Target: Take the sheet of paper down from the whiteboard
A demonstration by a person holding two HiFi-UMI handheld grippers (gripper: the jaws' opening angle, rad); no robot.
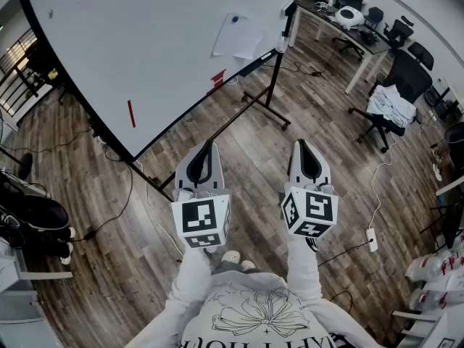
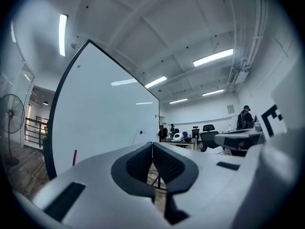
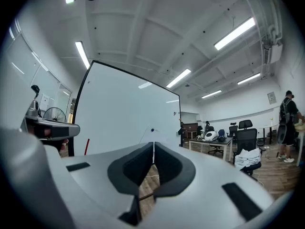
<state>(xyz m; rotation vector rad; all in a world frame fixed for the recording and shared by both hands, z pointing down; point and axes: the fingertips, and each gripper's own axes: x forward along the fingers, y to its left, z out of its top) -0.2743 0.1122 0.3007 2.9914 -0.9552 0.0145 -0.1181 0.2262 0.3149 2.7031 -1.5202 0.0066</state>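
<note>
A large whiteboard (image 1: pixel 145 42) on a wheeled stand fills the upper left of the head view. A white sheet of paper (image 1: pixel 236 36) hangs near its far right end, pinned by a small dark magnet (image 1: pixel 234 19). My left gripper (image 1: pixel 208 144) and right gripper (image 1: pixel 301 143) are held level side by side, well short of the board, both shut with nothing between the jaws. In the left gripper view the board (image 2: pixel 105 123) stands ahead to the left. The right gripper view shows the paper (image 3: pixel 148 137) and its magnet (image 3: pixel 152 130) just above the shut jaws.
A red marker (image 1: pixel 131 113) and a red eraser (image 1: pixel 217 77) cling to the board. The stand's black legs (image 1: pixel 257 107) and cables cross the wood floor. Desks and office chairs (image 1: pixel 395 93) stand at right; a person (image 3: pixel 287 128) stands far off.
</note>
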